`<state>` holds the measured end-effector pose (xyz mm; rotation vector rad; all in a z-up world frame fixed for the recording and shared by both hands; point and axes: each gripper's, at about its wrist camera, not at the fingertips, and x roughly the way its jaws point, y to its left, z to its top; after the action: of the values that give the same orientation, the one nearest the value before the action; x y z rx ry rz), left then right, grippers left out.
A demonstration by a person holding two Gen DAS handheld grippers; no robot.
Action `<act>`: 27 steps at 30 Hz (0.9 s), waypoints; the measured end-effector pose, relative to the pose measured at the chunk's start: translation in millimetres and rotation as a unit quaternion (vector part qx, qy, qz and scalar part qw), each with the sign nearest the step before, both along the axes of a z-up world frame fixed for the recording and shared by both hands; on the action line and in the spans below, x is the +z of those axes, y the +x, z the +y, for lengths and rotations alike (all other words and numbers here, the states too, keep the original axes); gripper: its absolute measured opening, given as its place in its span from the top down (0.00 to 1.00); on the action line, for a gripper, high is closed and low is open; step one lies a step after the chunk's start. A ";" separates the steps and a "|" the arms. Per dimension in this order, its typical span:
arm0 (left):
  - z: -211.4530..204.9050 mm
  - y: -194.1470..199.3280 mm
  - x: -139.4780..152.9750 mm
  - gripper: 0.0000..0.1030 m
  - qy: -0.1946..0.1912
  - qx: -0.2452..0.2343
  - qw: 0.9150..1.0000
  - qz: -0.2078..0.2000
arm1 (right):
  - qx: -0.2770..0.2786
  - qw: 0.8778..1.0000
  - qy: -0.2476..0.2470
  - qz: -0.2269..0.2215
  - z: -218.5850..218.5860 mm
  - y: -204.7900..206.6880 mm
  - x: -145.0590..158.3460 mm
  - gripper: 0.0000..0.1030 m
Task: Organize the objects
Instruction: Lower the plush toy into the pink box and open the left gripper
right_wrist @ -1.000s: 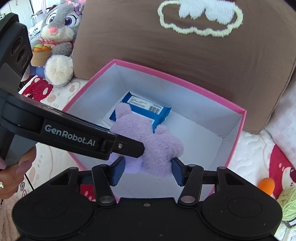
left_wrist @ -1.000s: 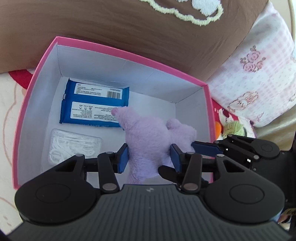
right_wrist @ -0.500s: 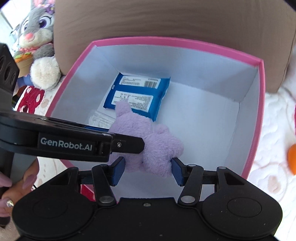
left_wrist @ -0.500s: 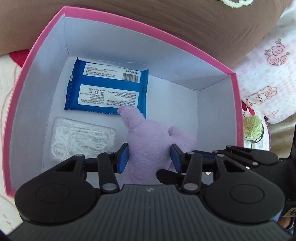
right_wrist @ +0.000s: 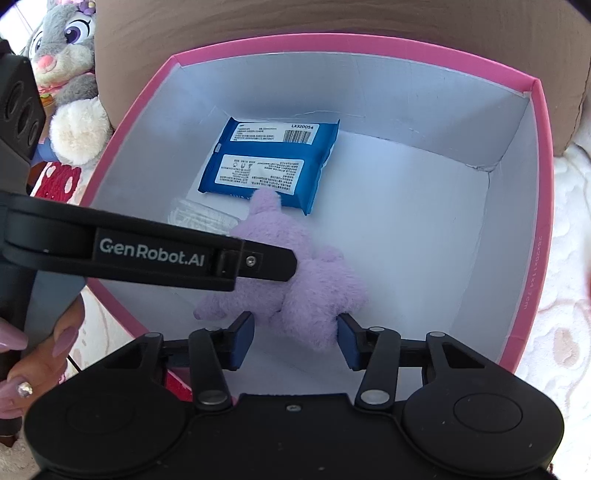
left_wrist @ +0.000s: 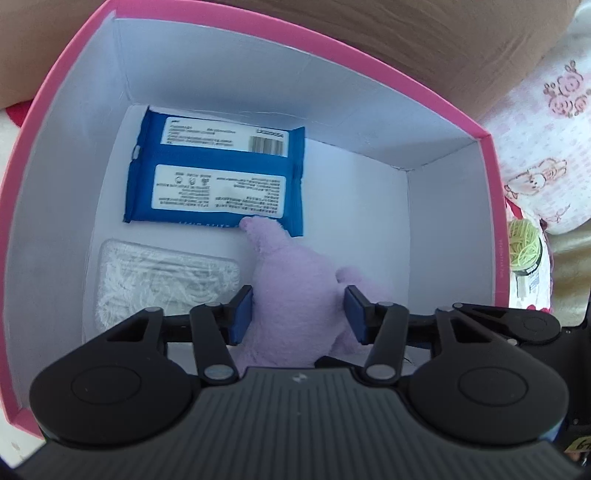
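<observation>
A purple plush toy (left_wrist: 291, 295) hangs low inside a pink box (left_wrist: 74, 62) with white walls. My left gripper (left_wrist: 297, 319) is shut on the plush toy, its blue pads pressed into the sides. My right gripper (right_wrist: 295, 341) also closes on the plush toy (right_wrist: 314, 291) from the box's near side. A blue wipes pack (left_wrist: 218, 181) lies flat on the box floor, far left; the toy's ear overlaps its near edge. A clear bag of white cotton swabs (left_wrist: 162, 280) lies in front of the pack. The left gripper's arm crosses the right wrist view.
A brown cushion (right_wrist: 295, 18) stands behind the pink box (right_wrist: 532, 221). A grey rabbit plush (right_wrist: 66, 48) sits at the far left. A pink patterned pillow (left_wrist: 546, 122) and a green yarn ball (left_wrist: 524, 243) lie right of the box.
Both grippers have moved down into the box with the purple plush toy. The toy now sits lower, close to the floor beside the wipes pack.
</observation>
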<state>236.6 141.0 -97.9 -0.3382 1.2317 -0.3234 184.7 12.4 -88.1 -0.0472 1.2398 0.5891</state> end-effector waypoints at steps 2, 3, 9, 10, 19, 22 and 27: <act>-5.8 -1.8 1.3 0.48 0.019 -0.005 1.000 -0.007 | -0.001 1.000 0.002 0.001 0.6 -0.1 -0.5 0.48; -7.1 -2.2 2.0 0.47 0.026 -0.007 1.000 -0.009 | -0.002 1.000 0.003 0.003 1.3 0.4 -0.6 0.48; -2.8 -3.4 11.5 0.46 0.039 0.004 0.999 -0.017 | -0.005 1.000 0.000 -0.001 1.9 3.0 0.6 0.48; -3.1 -4.4 13.8 0.46 0.045 0.005 0.999 -0.021 | -0.003 1.000 0.000 -0.002 1.8 2.5 0.6 0.48; -6.0 -7.3 19.9 0.45 0.036 0.009 0.999 -0.024 | -0.002 0.999 0.005 -0.043 -2.4 -7.6 6.5 0.62; -7.1 -13.2 30.0 0.45 0.036 0.007 0.999 -0.036 | 0.019 0.997 0.000 -0.077 -2.7 -17.2 21.1 0.62; -9.1 -23.7 49.8 0.45 0.038 0.000 0.998 -0.055 | 0.034 0.992 0.012 -0.118 -18.3 -33.9 48.3 0.62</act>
<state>212.9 131.9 -48.1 -0.2511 1.1328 -0.2908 150.8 -5.9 -39.8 -0.1361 1.0046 0.6384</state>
